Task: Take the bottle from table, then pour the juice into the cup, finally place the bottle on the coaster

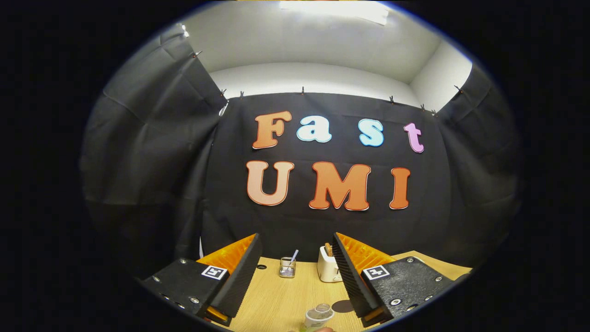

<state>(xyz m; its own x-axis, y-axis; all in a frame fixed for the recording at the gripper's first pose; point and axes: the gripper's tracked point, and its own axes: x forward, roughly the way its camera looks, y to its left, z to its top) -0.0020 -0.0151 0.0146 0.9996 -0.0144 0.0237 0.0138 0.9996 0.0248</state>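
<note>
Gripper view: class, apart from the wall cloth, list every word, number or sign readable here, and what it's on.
No readable words or numbers.
Tongs, open, bottle between them: a square black-and-white marker on each finger, pattern only.
Bottle, toaster, glass: nothing legible.

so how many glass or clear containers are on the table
2: a small glass holding a straw, beyond the open gripper; a clear bottle top low between the fingers. Others may be hidden.
</note>
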